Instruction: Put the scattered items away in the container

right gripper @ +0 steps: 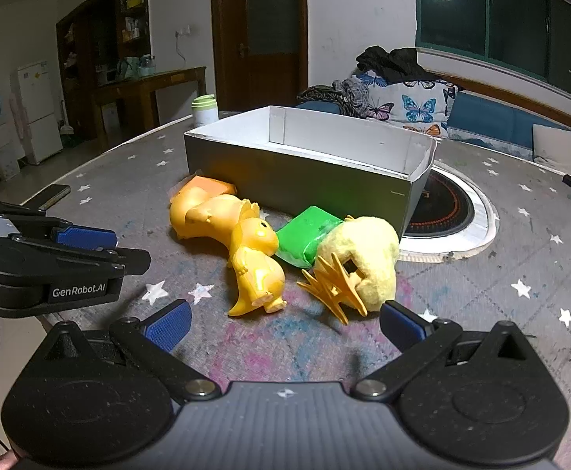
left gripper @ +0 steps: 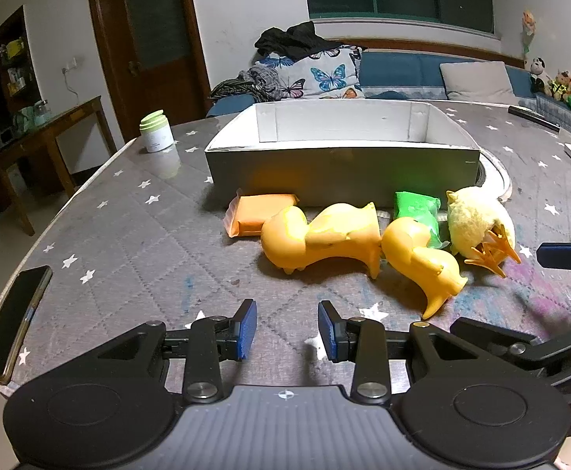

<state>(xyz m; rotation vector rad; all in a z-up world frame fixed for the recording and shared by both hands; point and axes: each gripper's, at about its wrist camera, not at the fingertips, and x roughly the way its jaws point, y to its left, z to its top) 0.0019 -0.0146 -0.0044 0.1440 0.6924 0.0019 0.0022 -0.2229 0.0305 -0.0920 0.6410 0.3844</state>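
An open grey cardboard box (left gripper: 344,174) (right gripper: 305,180) stands on the table, empty as far as I see. In front of it lie an orange packet (left gripper: 260,211) (right gripper: 209,186), two yellow plastic toy figures (left gripper: 324,239) (left gripper: 422,262) (right gripper: 203,215) (right gripper: 256,266), a green packet (left gripper: 416,205) (right gripper: 305,239) and a yellow plush chick with orange feet (left gripper: 475,221) (right gripper: 363,262). My left gripper (left gripper: 287,329) is open and empty, short of the larger toy figure. My right gripper (right gripper: 285,325) is wide open and empty, just before the chick.
A phone (left gripper: 13,321) (right gripper: 52,194) lies at the table's left edge. A white jar with a green lid (left gripper: 155,131) (right gripper: 205,111) stands at the far left. A round inset cooktop (right gripper: 445,207) sits right of the box. The left gripper shows in the right view (right gripper: 85,237).
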